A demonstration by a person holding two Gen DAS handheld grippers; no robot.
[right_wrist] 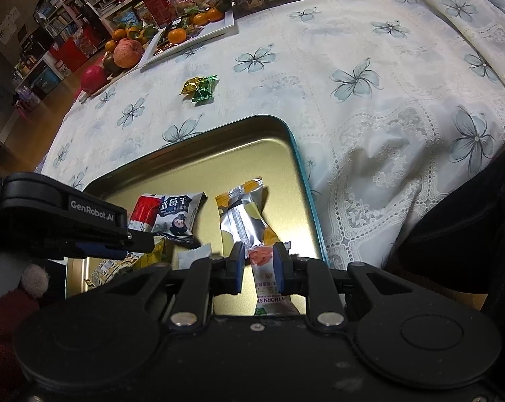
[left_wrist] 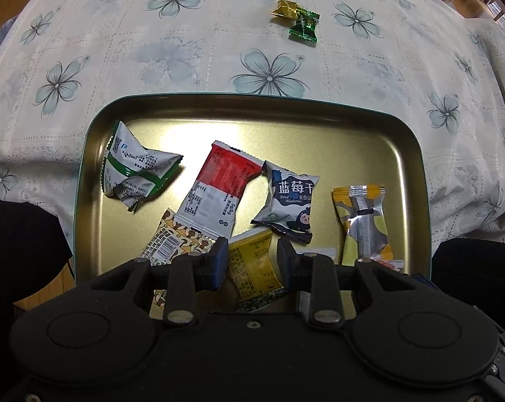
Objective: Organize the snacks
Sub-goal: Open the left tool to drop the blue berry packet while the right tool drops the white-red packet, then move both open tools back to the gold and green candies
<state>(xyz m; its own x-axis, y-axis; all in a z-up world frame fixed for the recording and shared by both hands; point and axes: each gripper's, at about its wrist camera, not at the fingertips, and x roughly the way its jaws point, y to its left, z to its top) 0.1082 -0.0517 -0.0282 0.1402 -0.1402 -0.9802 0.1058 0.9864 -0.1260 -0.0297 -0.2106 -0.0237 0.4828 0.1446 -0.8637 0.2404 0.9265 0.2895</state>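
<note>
Mostly done, judging from how things lie now. Already inside the gold tin tray (left_wrist: 416, 167) at the near edge of the table (left_wrist: 118, 50): a crumpled green-and-white packet (left_wrist: 135, 171), a red-and-white packet (left_wrist: 219, 187), a dried blueberry packet (left_wrist: 289, 197), a yellow-and-silver packet (left_wrist: 363, 221), a mushroom-print packet (left_wrist: 175, 244). Left gripper (left_wrist: 252, 261) open above a yellow packet (left_wrist: 252, 261), touching nothing as far as visible. Right gripper (right_wrist: 257, 264) also over the tray, closed on a hawthorn stick packet (right_wrist: 264, 274), probably for release there. Still outside, toward the far edge of the table: a gold candy (left_wrist: 284, 10) and a green candy (left_wrist: 304, 23), touching each other.
</note>
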